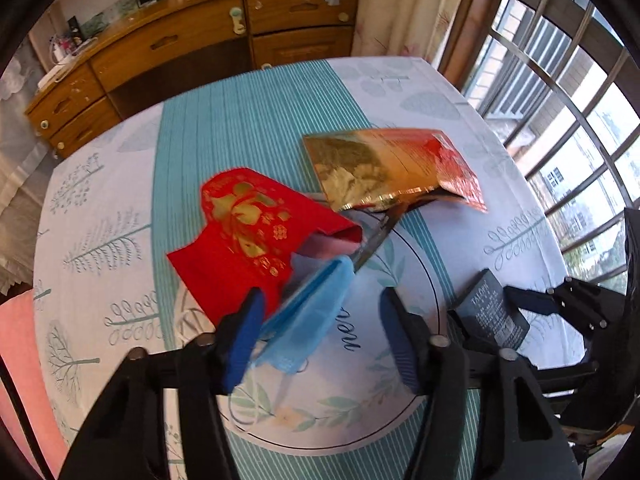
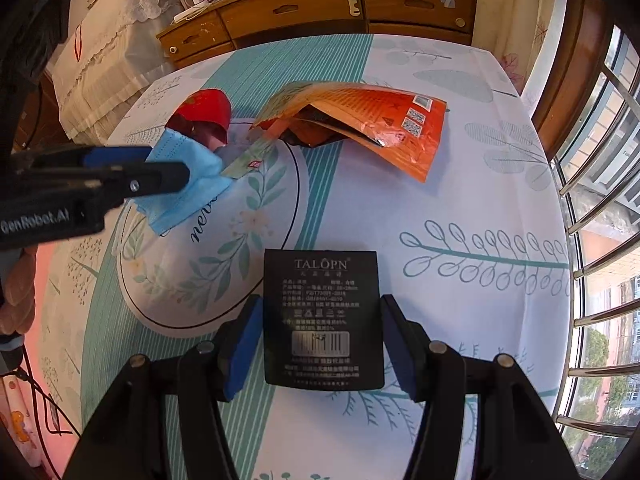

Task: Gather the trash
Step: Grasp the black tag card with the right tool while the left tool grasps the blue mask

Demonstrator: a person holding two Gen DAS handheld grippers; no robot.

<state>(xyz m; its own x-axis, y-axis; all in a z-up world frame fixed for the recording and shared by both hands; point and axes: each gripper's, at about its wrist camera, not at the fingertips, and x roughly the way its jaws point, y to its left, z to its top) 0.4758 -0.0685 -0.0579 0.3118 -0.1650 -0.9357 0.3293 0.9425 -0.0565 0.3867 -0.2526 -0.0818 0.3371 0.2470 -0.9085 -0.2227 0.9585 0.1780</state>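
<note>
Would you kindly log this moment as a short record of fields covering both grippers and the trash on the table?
left gripper: open, blue face mask between its fingers
right gripper: open, straddling the black TALOPN card
red envelope: on the tablecloth, beyond the mask
orange-gold packet: farther back, lying open
grasped: nothing clamped yet

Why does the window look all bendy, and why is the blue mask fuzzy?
Both wrist views use a fisheye lens, so the window bars curve near the edges. In the left wrist view the blue mask is smeared by blur; in the right wrist view it looks sharper, and the black card shows readable print.
</note>
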